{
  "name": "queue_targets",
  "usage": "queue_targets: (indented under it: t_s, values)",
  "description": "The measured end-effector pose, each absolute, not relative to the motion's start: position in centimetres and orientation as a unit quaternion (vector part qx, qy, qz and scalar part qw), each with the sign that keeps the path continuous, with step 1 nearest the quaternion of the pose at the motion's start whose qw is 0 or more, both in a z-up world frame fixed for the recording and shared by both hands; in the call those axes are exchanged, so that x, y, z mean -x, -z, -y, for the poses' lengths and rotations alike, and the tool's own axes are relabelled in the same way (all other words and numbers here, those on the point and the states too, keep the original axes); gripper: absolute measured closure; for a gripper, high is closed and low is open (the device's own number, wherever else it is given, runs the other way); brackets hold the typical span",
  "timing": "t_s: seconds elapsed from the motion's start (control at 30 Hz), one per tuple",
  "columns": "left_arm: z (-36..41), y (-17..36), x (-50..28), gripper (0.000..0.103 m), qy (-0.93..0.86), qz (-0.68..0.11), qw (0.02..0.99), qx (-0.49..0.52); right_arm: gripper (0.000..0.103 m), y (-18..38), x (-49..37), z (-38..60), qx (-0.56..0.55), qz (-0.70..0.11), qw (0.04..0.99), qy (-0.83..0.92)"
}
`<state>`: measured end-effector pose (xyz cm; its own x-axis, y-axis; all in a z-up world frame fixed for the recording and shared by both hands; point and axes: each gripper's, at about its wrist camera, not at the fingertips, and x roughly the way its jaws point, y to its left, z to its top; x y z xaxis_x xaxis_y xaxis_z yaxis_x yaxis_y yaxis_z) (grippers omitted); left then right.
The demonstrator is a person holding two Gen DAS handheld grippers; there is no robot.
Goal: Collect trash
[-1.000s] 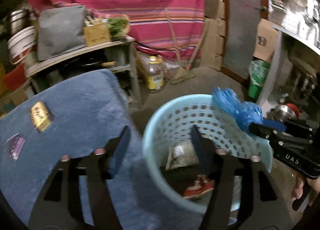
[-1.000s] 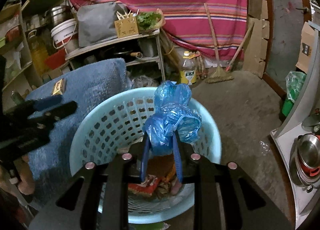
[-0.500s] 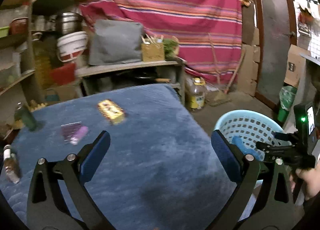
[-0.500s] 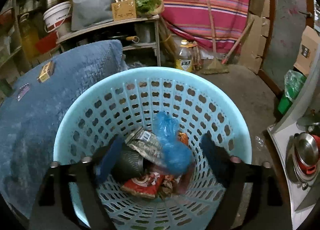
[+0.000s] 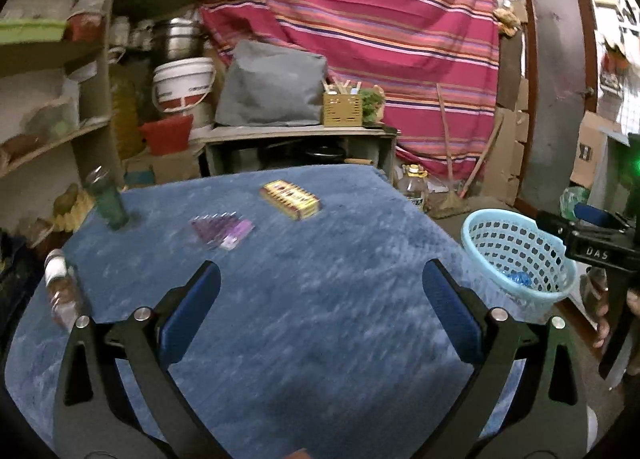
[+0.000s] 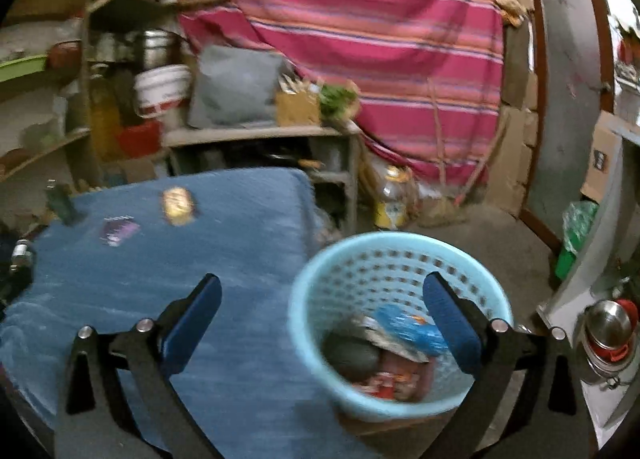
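A light blue perforated basket (image 6: pixel 400 259) stands on the floor at the table's right edge; it also shows in the left wrist view (image 5: pixel 516 243). Inside lie a crumpled blue plastic bag (image 6: pixel 412 329), a red wrapper and other trash. On the blue cloth-covered table (image 5: pixel 320 319) lie a yellow packet (image 5: pixel 290 199) and a purple wrapper (image 5: pixel 222 229). My left gripper (image 5: pixel 320 315) is open and empty above the table. My right gripper (image 6: pixel 320 323) is open and empty, over the basket's left rim; it also appears in the left wrist view (image 5: pixel 588 231).
A green bottle (image 5: pixel 108 199) and a small jar (image 5: pixel 60 283) stand at the table's left edge. Behind are cluttered shelves, a white bucket (image 5: pixel 182 85), a grey bag, a striped curtain, an oil bottle (image 6: pixel 394 195) and a broom. A steel pot (image 6: pixel 608 323) sits at right.
My right gripper opened and dropped the blue bag into the basket, then pulled back and left. My left gripper swung from the basket to over the table, staying open.
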<state>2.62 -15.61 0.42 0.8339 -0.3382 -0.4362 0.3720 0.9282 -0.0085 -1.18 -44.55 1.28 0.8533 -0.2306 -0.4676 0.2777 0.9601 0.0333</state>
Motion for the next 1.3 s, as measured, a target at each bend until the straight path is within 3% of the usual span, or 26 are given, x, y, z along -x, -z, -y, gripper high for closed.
queue_targets:
  t_s: [0.47,1.3]
  values:
    - [3.7,1.0,-0.3,0.005,0.078,-0.217,0.973,-0.024,0.004,-0.6,1.4,29.0,-0.017,-0.244,0.967,0.074]
    - [-0.1,0.8,0.6,0.005,0.028,-0.183,0.983,-0.020,0.004,-0.7,3.7,21.9,-0.003,-0.203,0.977,0.069]
